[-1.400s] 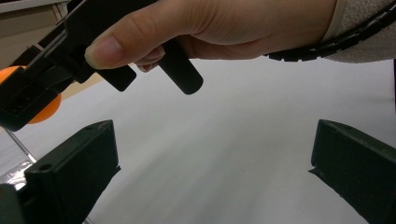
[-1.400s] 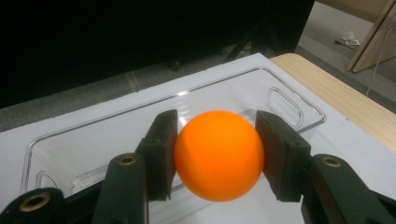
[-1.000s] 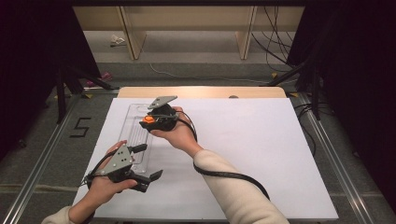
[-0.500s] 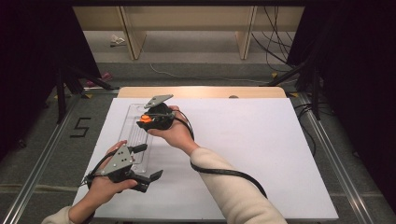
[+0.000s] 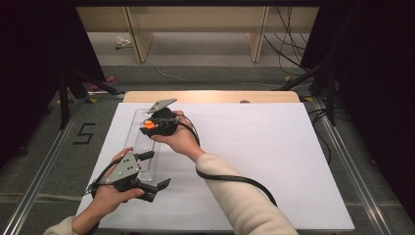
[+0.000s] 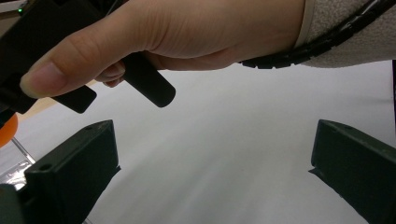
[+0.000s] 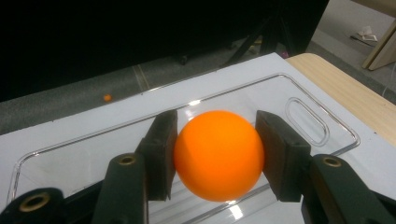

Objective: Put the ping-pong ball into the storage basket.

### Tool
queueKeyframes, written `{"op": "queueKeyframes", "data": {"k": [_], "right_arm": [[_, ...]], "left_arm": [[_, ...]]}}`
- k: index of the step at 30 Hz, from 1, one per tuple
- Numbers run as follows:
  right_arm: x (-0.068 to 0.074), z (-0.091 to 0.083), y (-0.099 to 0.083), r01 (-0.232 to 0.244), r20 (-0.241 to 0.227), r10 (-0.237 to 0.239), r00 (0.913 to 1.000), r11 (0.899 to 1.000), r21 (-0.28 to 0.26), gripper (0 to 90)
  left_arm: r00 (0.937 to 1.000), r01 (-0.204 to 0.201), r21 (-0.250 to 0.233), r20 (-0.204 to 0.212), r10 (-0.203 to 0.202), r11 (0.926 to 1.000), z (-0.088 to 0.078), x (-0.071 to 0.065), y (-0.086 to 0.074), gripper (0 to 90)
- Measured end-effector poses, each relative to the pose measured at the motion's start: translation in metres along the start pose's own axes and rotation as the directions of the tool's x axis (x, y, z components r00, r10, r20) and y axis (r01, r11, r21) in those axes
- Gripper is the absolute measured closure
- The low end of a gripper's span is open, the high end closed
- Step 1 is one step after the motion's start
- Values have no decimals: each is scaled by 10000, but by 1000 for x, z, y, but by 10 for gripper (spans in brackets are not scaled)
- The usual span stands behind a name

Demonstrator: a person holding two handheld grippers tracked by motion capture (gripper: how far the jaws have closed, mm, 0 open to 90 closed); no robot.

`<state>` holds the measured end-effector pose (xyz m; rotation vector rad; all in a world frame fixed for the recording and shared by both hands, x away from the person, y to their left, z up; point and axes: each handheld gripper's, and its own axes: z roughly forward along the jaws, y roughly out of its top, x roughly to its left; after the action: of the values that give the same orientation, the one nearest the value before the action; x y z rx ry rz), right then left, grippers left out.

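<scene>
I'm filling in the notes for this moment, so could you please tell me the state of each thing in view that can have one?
Ball: orange, clamped between the right gripper's pads, above the tray.
Right gripper: shut on the ball.
Left gripper: open, nothing between its jaws, near the tray's near end.
Tray: clear plastic, lying flat on the white sheet, handle slot at its far end.

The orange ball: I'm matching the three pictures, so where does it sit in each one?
High view: orange ball, left of centre, in the right gripper over the clear tray.
Left gripper view: an orange sliver at the left edge.
Right gripper view: centre, clamped between both fingers.
Shared landmark: the clear tray on the white sheet.
</scene>
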<state>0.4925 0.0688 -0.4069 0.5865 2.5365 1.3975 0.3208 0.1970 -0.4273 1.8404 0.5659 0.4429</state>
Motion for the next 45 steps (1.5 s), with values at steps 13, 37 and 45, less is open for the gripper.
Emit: {"op": "queueKeyframes", "data": {"k": [13,37,45], "right_arm": [[0,8,2,16,-160,-13,9999,9999,136,515],[0,23,-1,56,-320,-43,9995,9992,406,514],[1,28,-2,82,-338,-65,9994,9986,515,514]], "left_arm": [[10000,-16,37,19,16,10000,0,0,0,2],[10000,-50,10,54,50,10000,0,0,0,2],[10000,-54,-12,47,54,10000,0,-1,0,1]]}}
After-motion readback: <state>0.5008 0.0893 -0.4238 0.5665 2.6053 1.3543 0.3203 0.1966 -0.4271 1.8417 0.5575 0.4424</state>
